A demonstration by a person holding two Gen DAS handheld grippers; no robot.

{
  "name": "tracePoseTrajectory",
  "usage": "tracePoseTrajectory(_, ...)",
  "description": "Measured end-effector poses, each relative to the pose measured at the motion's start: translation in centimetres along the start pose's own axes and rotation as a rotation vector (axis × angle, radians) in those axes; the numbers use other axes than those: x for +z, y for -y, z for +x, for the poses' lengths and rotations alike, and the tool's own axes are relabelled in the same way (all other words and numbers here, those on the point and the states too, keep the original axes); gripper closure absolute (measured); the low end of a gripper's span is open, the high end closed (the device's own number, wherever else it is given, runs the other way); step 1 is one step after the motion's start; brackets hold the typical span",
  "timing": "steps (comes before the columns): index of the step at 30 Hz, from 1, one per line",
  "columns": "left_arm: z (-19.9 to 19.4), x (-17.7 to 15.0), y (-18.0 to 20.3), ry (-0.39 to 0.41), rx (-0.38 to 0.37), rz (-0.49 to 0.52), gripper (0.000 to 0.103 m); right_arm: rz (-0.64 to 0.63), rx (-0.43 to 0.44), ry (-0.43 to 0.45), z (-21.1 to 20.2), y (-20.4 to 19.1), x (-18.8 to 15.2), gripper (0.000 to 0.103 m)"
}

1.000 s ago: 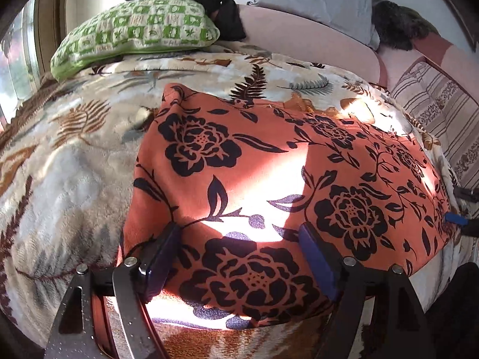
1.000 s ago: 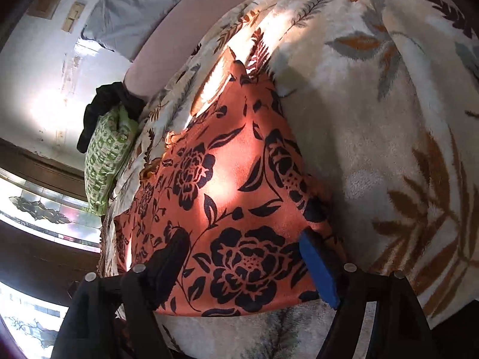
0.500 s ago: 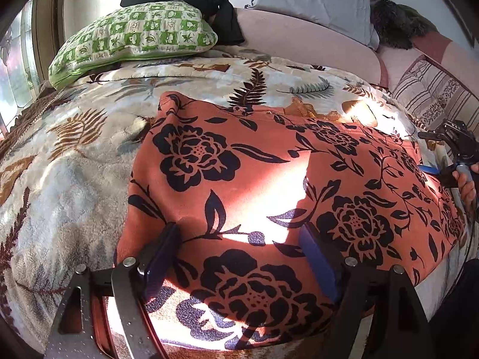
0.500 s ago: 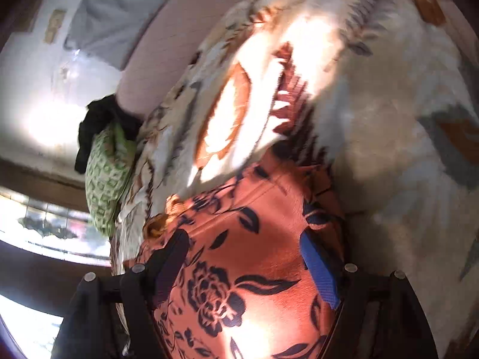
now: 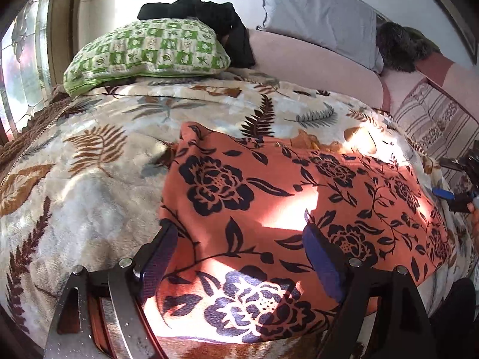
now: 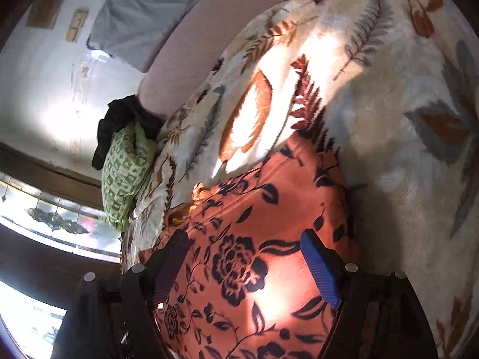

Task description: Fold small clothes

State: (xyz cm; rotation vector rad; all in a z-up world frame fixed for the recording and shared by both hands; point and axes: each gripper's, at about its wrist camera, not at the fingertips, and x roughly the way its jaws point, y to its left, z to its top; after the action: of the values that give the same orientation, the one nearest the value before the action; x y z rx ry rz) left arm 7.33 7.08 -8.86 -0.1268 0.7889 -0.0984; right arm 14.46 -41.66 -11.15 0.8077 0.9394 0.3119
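An orange cloth with black flowers lies spread flat on the leaf-print blanket. My left gripper is open and empty, hovering over the cloth's near left part. The cloth also shows in the right wrist view. My right gripper is open and empty, over the cloth's right end near its far corner. The right gripper also shows at the right edge of the left wrist view.
A green checked pillow with dark clothing on it lies at the back left. A grey pillow leans on the pink headboard. A striped cushion is at the right. A window is at the left.
Both grippers have pulled back and lifted off the cloth. The right gripper swung toward the cloth's far right corner. The cloth lies as before.
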Motion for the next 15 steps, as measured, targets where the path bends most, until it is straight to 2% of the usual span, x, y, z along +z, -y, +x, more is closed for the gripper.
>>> tracePoseTrajectory(3,-1.1,-0.3,-1.2,0.002,-0.015,-0.037,0.017,-0.070,0.096,-0.026,-1.9,-2.3,-3.8,0.021)
tracePoseTrajectory(7,-1.8,-1.9,-1.7,0.002,-0.013,-0.029,0.017,-0.029,0.138,-0.079,-2.0,-1.5,-9.2,0.021)
tracePoseTrajectory(9,-0.6,-2.5,-1.9,-0.041,0.009,-0.014,0.017,-0.006,0.084,-0.086,-1.4,0.5,-10.5,0.021)
tracePoseTrajectory(11,2.2,-3.6,-2.3,-0.182,0.095,0.017,0.017,0.073,0.003,-0.104,-0.4,3.5,-10.9,0.022)
tracePoseTrajectory(13,1.4,-3.7,-2.6,-0.137,0.087,0.005,0.017,0.162,0.072,-0.062,-1.4,4.5,-10.8,0.022)
tracePoseTrajectory(15,-0.1,-3.2,-2.5,-0.093,0.088,-0.015,0.017,0.117,0.054,-0.039,-2.6,3.3,-10.6,0.021)
